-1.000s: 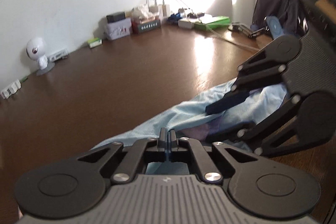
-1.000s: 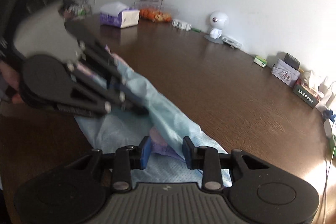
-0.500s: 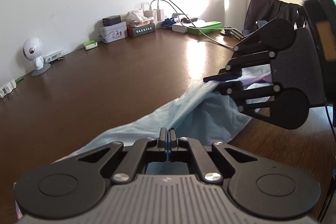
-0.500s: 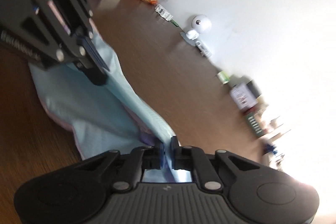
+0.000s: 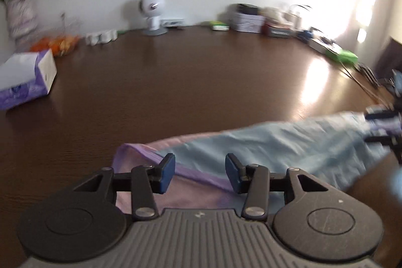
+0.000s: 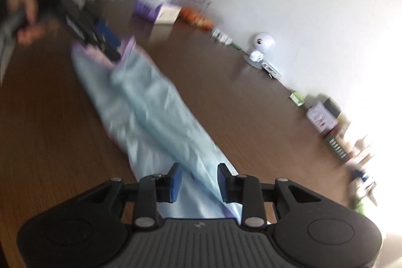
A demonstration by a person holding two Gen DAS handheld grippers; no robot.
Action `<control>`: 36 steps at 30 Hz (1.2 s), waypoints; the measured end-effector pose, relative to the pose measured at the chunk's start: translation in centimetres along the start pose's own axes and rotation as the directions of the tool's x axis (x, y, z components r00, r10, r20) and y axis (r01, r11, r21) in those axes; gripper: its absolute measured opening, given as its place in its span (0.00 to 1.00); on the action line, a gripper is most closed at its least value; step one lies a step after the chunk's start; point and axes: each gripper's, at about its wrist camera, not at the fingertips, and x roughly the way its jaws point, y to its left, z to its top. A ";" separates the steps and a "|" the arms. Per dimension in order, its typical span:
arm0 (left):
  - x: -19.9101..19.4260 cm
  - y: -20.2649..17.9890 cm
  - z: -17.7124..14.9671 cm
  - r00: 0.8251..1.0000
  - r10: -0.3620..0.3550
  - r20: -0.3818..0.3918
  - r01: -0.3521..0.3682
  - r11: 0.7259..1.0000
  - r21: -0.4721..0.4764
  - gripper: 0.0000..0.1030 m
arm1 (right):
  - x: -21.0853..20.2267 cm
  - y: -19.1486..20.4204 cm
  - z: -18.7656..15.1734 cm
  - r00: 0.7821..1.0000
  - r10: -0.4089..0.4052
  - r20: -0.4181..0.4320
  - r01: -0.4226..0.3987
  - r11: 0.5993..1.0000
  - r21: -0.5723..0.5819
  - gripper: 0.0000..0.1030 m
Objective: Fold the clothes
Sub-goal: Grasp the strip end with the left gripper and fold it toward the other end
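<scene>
The dark wooden table (image 5: pixel 201 82) carried everything, and on its near side the garment (image 5: pixel 276 150) lay stretched out in a long, narrow band: pale blue fabric, creased along its length, with a lilac and pink edge at one end (the end under the left gripper). The left gripper (image 5: pixel 199 171) hovered over that lilac edge with its blue pads parted and nothing between them. The right gripper (image 6: pixel 197 181) stood likewise agape over the opposite blue end, cloth passing beneath the gap. Beyond the garment, by the wall, sat a tissue box (image 5: pixel 27 79) and a small white round-headed figure (image 5: pixel 152 14). Any lettering on the boxes was too blurred to read.
</scene>
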 end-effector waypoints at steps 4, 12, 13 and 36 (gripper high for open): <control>1.4 2.0 1.1 0.998 0.054 -0.039 -0.057 0.993 -0.102 0.24 | 1.9 -0.9 0.1 1.000 0.013 -0.021 -0.011 0.997 0.082 0.25; 1.0 4.2 0.9 0.995 0.100 -0.016 -0.101 0.964 -0.245 0.24 | 3.1 -0.4 -0.5 0.998 -0.001 -0.060 0.011 0.986 0.165 0.22; 1.1 4.6 1.0 0.996 0.090 -0.013 -0.090 0.962 -0.258 0.23 | 3.4 -0.5 -0.5 0.998 -0.001 -0.062 0.011 0.985 0.170 0.22; 1.5 2.4 2.4 0.997 0.068 0.042 -0.054 0.962 -0.268 0.22 | 2.0 -0.8 -1.8 0.997 0.073 -0.007 -0.067 0.946 0.317 0.29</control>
